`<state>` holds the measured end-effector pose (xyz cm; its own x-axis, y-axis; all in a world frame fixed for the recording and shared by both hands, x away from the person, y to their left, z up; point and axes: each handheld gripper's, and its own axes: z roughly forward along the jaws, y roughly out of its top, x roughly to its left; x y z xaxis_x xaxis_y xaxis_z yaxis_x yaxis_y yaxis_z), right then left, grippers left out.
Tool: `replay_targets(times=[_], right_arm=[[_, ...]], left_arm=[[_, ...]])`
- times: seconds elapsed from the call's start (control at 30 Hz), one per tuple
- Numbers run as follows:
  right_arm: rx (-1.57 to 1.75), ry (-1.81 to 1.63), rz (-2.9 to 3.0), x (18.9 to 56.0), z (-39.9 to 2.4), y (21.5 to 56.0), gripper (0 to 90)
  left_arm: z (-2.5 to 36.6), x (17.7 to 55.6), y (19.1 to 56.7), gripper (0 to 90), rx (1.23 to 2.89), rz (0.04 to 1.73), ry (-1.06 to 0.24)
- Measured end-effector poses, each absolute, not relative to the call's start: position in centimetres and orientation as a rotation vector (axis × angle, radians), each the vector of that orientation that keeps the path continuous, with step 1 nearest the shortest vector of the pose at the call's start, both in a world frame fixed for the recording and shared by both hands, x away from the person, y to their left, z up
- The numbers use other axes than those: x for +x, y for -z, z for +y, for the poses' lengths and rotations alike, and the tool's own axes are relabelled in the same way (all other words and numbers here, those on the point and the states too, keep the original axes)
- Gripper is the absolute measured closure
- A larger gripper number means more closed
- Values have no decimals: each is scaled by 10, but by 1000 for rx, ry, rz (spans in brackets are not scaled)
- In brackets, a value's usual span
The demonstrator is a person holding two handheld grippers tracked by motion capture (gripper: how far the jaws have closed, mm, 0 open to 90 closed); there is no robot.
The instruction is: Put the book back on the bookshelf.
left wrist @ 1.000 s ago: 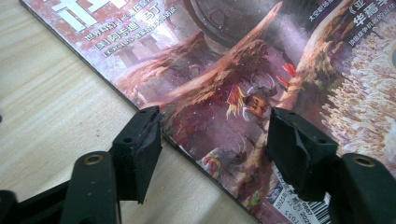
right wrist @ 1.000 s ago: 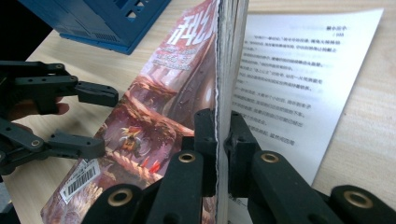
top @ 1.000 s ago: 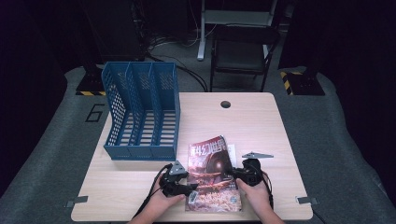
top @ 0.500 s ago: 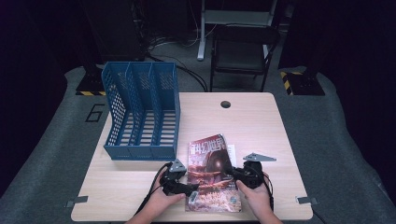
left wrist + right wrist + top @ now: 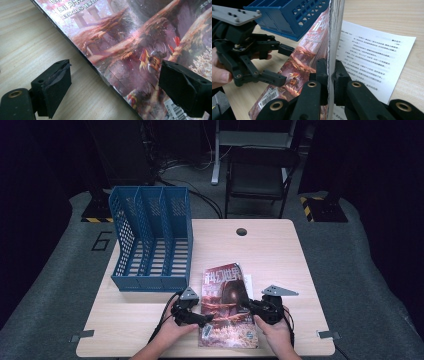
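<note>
A magazine [image 5: 227, 307] with a reddish illustrated cover lies near the table's front edge, between my two grippers. My right gripper [image 5: 246, 306] is shut on its right edge, and in the right gripper view the pads [image 5: 322, 70] pinch the page block [image 5: 334, 37], holding it tilted up. My left gripper [image 5: 204, 319] is open at the magazine's left edge. Its jaws have just been opening and now straddle that edge [image 5: 100, 75] without pressing on it. The left gripper [image 5: 284, 64] also appears across the cover [image 5: 304, 57] in the right gripper view.
A blue three-slot file rack [image 5: 150, 240] lies on the table's left half, just behind the left hand. A white printed sheet [image 5: 374, 57] lies flat under the magazine's right side. Bare wood [image 5: 270, 250] stretches behind the magazine, with a chair [image 5: 260, 175] beyond the table.
The left gripper's jaws have spread apart off the magazine's left edge. Both hands and the magazine have stayed about where they were.
</note>
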<state>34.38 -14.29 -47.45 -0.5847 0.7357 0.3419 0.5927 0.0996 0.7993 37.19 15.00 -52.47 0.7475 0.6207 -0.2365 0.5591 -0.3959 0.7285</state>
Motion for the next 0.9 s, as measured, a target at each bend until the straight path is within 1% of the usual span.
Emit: replay_targets(times=[0.27,0.43,0.7,0.9], right_arm=[[1298,-1510,2212,337,-142,470,856],[1275,-1523,2206,335,-142,468,857],[1237,-1546,2198,331,-142,464,857],[1227,-1560,2204,330,-141,464,856]], left_arm=[[142,377,526,64,2084,843,-35],[137,378,527,60,2079,814,-4],[128,386,528,50,2032,813,94],[127,389,526,49,2078,775,94]])
